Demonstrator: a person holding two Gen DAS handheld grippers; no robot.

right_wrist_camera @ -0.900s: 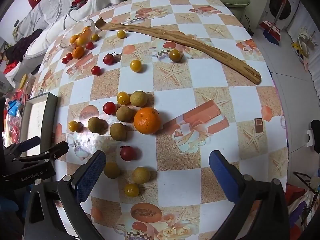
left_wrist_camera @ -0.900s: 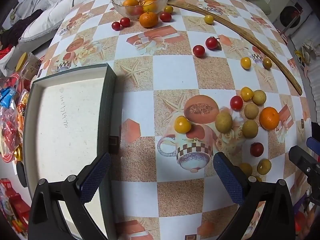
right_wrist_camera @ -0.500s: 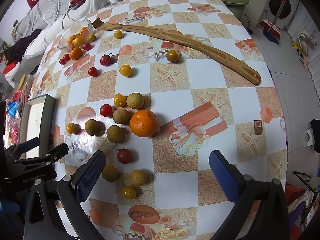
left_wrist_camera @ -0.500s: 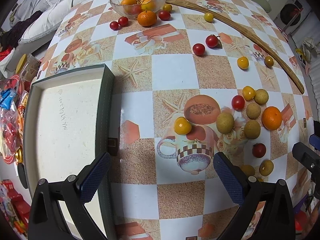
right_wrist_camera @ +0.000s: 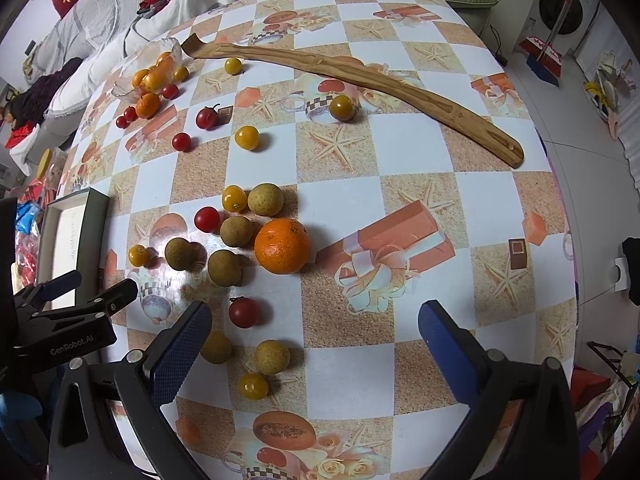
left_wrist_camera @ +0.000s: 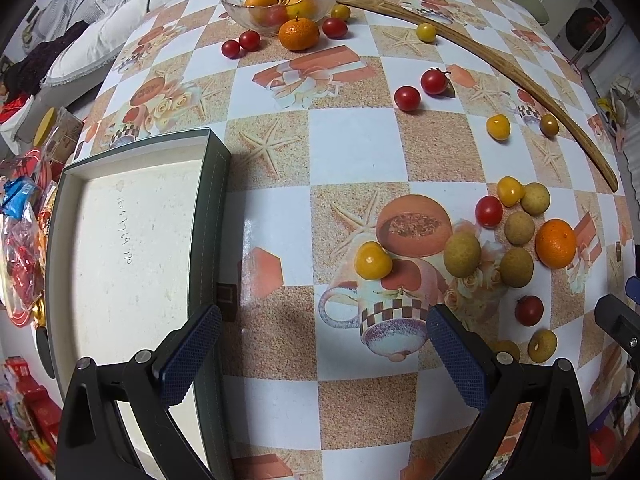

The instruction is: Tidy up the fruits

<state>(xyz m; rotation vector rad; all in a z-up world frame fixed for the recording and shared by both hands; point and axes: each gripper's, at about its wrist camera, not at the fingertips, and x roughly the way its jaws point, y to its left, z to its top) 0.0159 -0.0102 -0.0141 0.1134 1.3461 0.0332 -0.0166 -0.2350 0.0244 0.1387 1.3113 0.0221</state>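
Fruits loose on counter (right_wrist_camera: 400,152), mandarin (right_wrist_camera: 282,245) mid-cluster, tray (left_wrist_camera: 208,216) bare | left hand-held gripper (left_wrist_camera: 324,350) and right hand-held gripper (right_wrist_camera: 316,346) both spread wide, holding nothing | risk: round longans (right_wrist_camera: 236,231) and tomatoes roll off if nudged

Table (right_wrist_camera: 400,152) under checkered printed oilcloth carries an empty dark-rimmed tray (left_wrist_camera: 208,216) at near left, glass bowl (left_wrist_camera: 240,4) of oranges at far edge, long curved wooden stick (right_wrist_camera: 360,76) across far right, loose tomatoes, longans and oranges scattered between.
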